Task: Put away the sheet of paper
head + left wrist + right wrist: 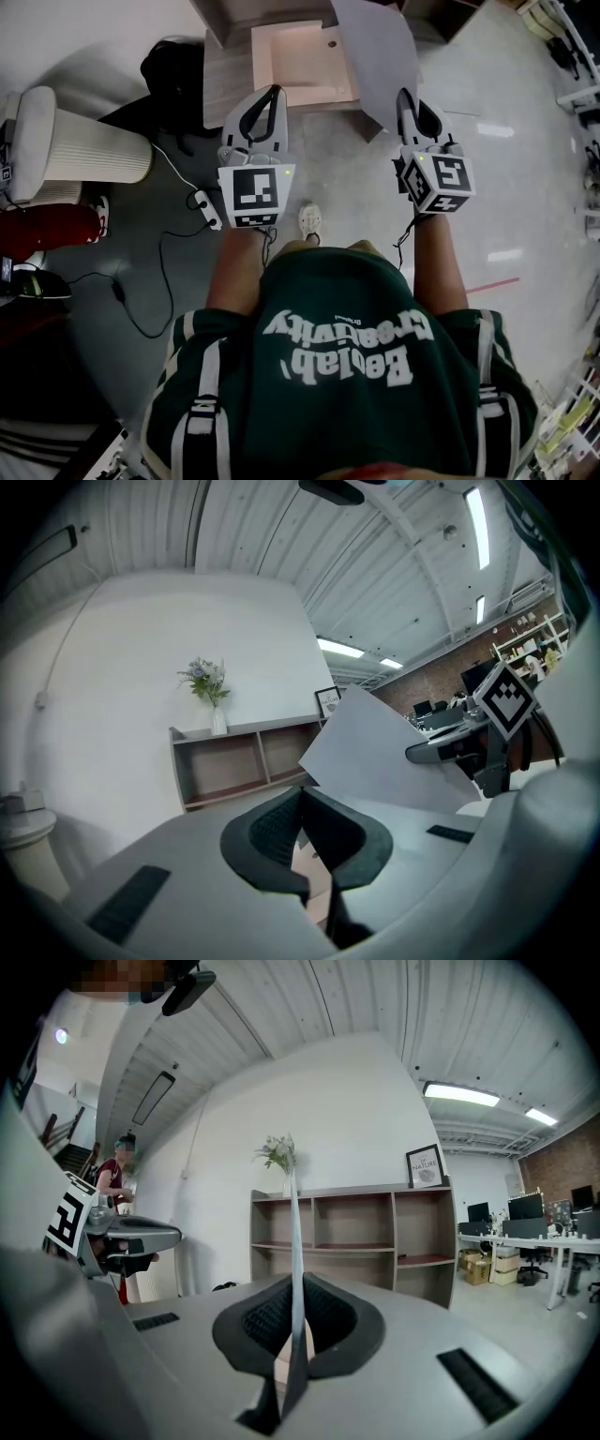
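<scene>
- The right gripper [406, 94] has its fingers clamped on 1 edge of the paper [375, 56], just right of the box [305, 61].
- The left gripper [272, 91] has its fingers closed and empty.
- Risk: pinched at 1 edge, the sheet may flop, slip or crease on the box rim.

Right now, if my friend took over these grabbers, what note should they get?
Right gripper: shut on the sheet of paper, which stands on edge.
Left gripper: shut, empty.
Shelf unit ahead; a pale open box lies just beyond the grippers.
Done: paper is in hand.
Left: put it away, likely in the box or on the shelf.
</scene>
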